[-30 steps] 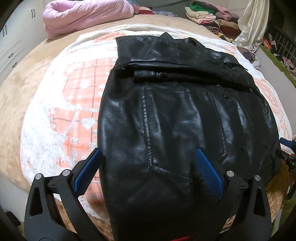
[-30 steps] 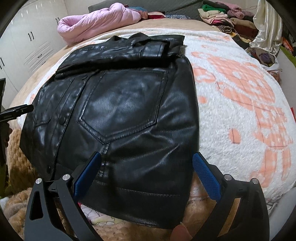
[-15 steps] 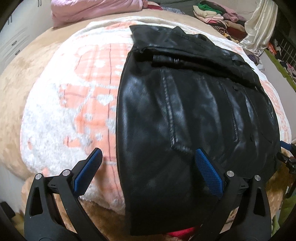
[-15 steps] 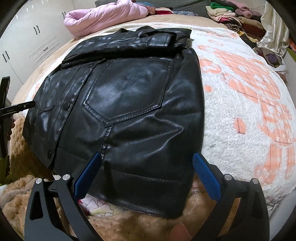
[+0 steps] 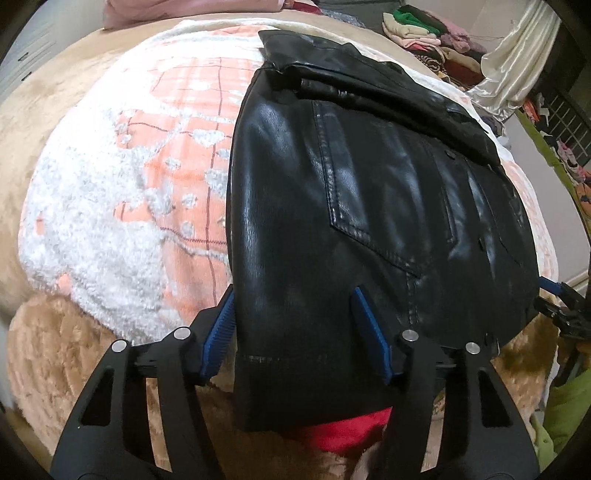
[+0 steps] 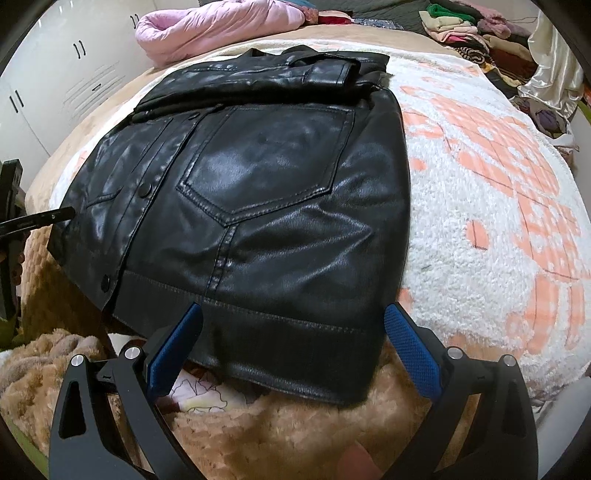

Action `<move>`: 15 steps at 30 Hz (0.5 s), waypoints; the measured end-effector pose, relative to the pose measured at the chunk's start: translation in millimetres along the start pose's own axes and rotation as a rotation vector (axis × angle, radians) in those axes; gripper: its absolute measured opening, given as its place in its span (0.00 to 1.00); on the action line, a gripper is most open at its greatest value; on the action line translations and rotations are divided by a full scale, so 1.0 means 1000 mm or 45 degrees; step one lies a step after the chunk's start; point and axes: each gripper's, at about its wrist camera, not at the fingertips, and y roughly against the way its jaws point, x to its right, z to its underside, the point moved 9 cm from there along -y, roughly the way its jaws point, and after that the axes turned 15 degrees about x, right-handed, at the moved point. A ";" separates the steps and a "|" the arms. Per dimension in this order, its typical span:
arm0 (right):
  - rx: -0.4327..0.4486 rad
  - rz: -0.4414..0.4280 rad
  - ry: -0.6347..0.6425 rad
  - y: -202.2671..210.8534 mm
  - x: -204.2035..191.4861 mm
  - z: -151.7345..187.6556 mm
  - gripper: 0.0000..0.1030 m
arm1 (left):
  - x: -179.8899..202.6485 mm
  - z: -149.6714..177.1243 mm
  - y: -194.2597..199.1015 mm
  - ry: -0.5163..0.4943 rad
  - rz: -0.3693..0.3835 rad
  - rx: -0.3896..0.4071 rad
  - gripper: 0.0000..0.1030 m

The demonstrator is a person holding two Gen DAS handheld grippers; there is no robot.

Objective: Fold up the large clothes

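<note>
A black leather jacket [image 5: 369, 206] lies flat on a white and orange fleece blanket [image 5: 122, 206], sleeves folded across its far end. My left gripper [image 5: 295, 314] straddles the jacket's near left hem corner, jaws narrower than before, pads beside the leather, grip unclear. My right gripper [image 6: 295, 328] is open with the jacket's [image 6: 258, 192] near right hem between its blue pads, not pinched. The right gripper's tip [image 5: 557, 295] shows at the far right of the left wrist view; the left one [image 6: 22, 225] shows at the left of the right wrist view.
A tan plush blanket [image 6: 280, 435] covers the bed's near edge. A pink duvet [image 6: 218, 27] lies at the far side, folded clothes [image 6: 469, 29] at the far right. White cupboards [image 6: 33, 99] stand to the left. A red cloth [image 5: 351, 428] shows under the hem.
Both grippers have moved down toward the jacket's near hem. The left gripper's jaws have narrowed around the left hem corner. The right jaws stay wide.
</note>
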 end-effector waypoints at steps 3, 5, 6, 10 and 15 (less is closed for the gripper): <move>-0.012 0.001 0.004 0.001 0.000 0.004 0.95 | 0.002 0.006 0.001 0.003 0.002 -0.010 0.52; -0.015 -0.002 0.000 0.003 0.001 0.005 0.94 | 0.004 0.006 0.001 -0.020 -0.003 -0.008 0.52; -0.015 -0.003 -0.008 0.003 0.002 0.006 0.91 | 0.005 0.005 0.000 -0.017 0.002 -0.012 0.53; -0.030 0.005 -0.061 0.005 0.013 0.008 0.85 | 0.005 0.013 -0.005 0.018 0.032 -0.058 0.67; -0.089 -0.041 -0.142 -0.004 0.014 0.023 0.69 | 0.005 0.019 -0.010 0.020 0.035 -0.066 0.67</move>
